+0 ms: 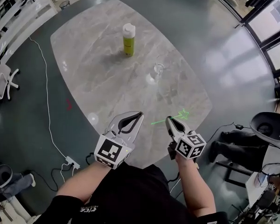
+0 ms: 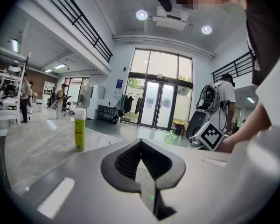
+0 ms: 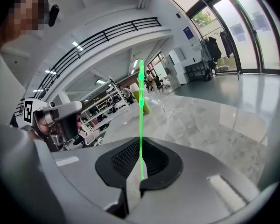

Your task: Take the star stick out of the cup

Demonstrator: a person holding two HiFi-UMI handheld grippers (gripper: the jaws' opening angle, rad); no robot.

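Head view: the stick is held in the right gripper, whose jaws are closed on its thin shaft. Its long axis is seen running left to right across the jaw tips, with the star end pointed right and slightly away over the near edge of the table. It is well apart from the cup. The left gripper is closed with nothing held.

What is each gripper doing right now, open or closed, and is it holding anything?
Left gripper: closed, holding nothing.
Right gripper: closed on the green star stick.
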